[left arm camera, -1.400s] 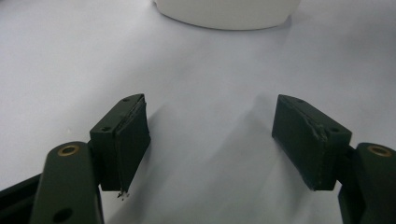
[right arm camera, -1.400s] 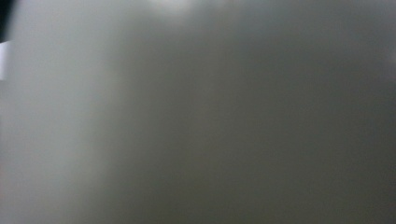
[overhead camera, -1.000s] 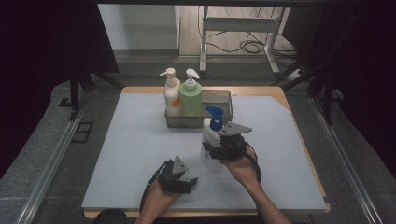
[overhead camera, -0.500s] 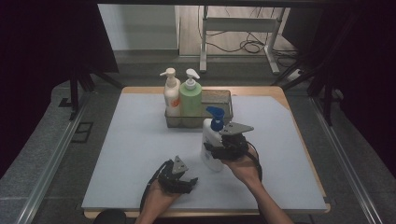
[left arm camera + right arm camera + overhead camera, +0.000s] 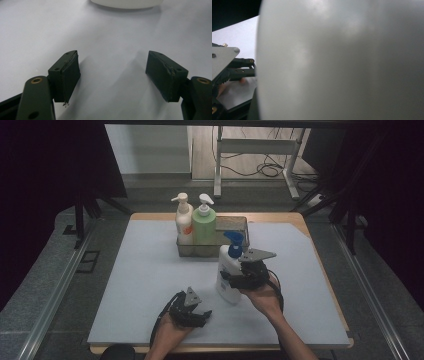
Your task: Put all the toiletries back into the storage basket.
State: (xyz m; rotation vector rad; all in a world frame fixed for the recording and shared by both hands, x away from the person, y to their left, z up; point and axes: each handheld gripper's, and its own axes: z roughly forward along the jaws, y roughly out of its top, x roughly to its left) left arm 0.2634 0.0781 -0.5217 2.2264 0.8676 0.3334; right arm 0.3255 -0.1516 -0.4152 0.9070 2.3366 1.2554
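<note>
One worktop (image 5: 150, 270), white-covered. One wire basket (image 5: 240, 227) at its far side, holding two pump bottles (image 5: 204, 222). One white spray bottle (image 5: 229, 275), blue-capped, upright near centre, clasped by the right gripper (image 5: 235, 279). One left gripper (image 5: 200, 314), jaws spread, nothing between them, resting near the front edge.

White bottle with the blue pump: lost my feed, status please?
Right gripper shut on white bottle, upright on table. Left gripper open, empty. Basket beyond, path clear.
</note>
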